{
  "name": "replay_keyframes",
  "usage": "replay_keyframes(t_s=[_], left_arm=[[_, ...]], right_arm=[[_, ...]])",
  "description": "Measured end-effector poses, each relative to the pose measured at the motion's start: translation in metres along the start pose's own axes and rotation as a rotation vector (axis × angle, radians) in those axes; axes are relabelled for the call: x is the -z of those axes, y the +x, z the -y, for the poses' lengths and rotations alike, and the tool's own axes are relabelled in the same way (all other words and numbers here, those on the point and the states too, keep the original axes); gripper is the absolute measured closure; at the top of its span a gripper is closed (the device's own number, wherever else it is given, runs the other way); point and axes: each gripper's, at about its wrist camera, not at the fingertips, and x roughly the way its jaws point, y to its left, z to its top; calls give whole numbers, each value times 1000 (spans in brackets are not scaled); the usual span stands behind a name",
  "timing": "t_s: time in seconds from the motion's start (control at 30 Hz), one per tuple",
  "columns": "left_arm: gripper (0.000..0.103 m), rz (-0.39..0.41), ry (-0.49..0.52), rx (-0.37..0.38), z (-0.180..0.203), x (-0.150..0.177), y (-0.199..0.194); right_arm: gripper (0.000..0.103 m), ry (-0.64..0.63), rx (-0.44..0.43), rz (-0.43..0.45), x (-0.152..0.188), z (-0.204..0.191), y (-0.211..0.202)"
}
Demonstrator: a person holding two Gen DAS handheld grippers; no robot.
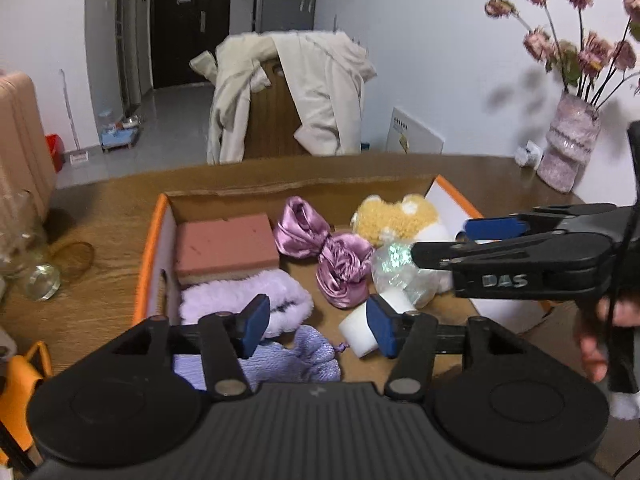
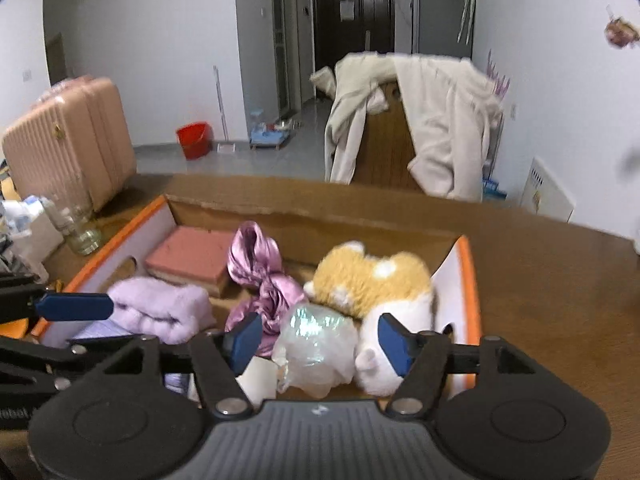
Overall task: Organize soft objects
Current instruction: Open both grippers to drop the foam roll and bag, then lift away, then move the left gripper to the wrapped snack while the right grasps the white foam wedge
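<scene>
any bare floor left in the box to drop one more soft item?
Little. Bare cardboard floor shows between the sponge, purple satin cloth and fluffy lilac cloth, running back along the rear wall. The right half is crowded: plush, plastic bag, white roll. Outside, bare table left of the box.

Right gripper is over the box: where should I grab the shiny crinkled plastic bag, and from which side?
Take the iridescent plastic bag by its bunched top, coming from above with the right gripper open. It lies loose between the purple satin cloth and the plush toy, so a side approach would likely snag them.
</scene>
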Motion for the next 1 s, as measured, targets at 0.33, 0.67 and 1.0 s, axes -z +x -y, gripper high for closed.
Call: replay_keyframes(t_s=[0.33, 0.67, 1.0], left_arm=[[27, 177, 46, -24, 6, 17, -119], [11, 409, 78, -77, 34, 115, -237], [3, 503, 57, -71, 62, 228, -292]], right_arm=[[26, -30, 19, 173, 13, -7, -136], [16, -93, -18, 379, 115, -43, -263], [9, -162, -36, 482, 244, -78, -320]])
